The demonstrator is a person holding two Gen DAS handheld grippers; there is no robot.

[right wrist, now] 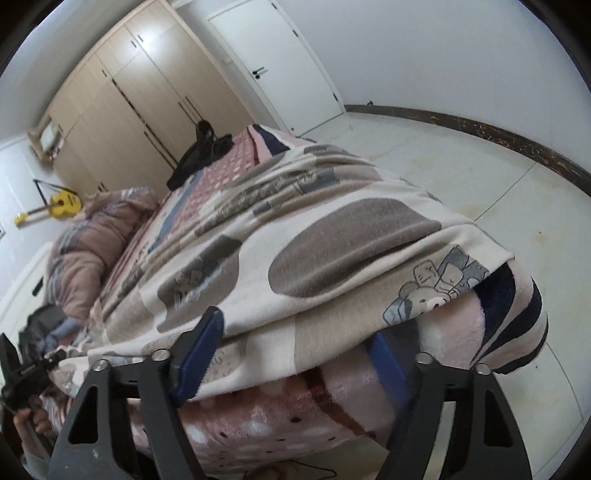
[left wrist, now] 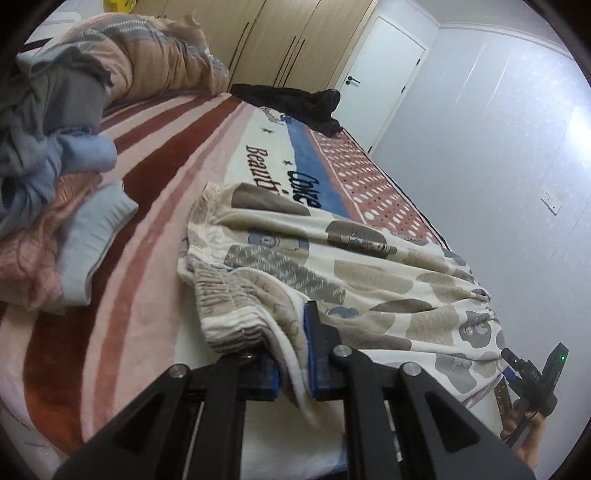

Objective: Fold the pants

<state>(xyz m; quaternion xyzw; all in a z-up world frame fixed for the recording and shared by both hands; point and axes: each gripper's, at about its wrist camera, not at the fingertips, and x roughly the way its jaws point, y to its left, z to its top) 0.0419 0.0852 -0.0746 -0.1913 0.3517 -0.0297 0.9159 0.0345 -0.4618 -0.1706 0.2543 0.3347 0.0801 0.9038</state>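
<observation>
A: What do the fingers have?

B: The left gripper (left wrist: 293,354) is pinched tight on a fold of the pants (left wrist: 332,258) near the striped elastic waistband, cloth bunched between its blue pads (left wrist: 309,332). The right gripper (right wrist: 295,354) stands with its jaws spread wide; the lower edge of the pants (right wrist: 295,229) drapes across the gap. One blue finger lies against the cloth at 9 o'clock, the other sits under the hem at 3 o'clock. I cannot tell whether it pinches anything.

A: And the garment itself?

B: Cream fleece with grey-brown ovals, script patches and small bears. It lies rumpled along the bed's near edge on the striped pink blanket (left wrist: 140,206), its waistband at 9 o'clock in the left view.

A: Around it?

B: In the left view, a heap of clothes (left wrist: 44,192) at 9 o'clock, a rolled quilt (left wrist: 155,59) at 11, and a black garment (left wrist: 291,103) at 12, all well apart from the pants. The wardrobe (left wrist: 280,33) and door (left wrist: 384,74) stand behind. In the right view a yellow guitar (right wrist: 62,203) leans at 10 o'clock.
</observation>
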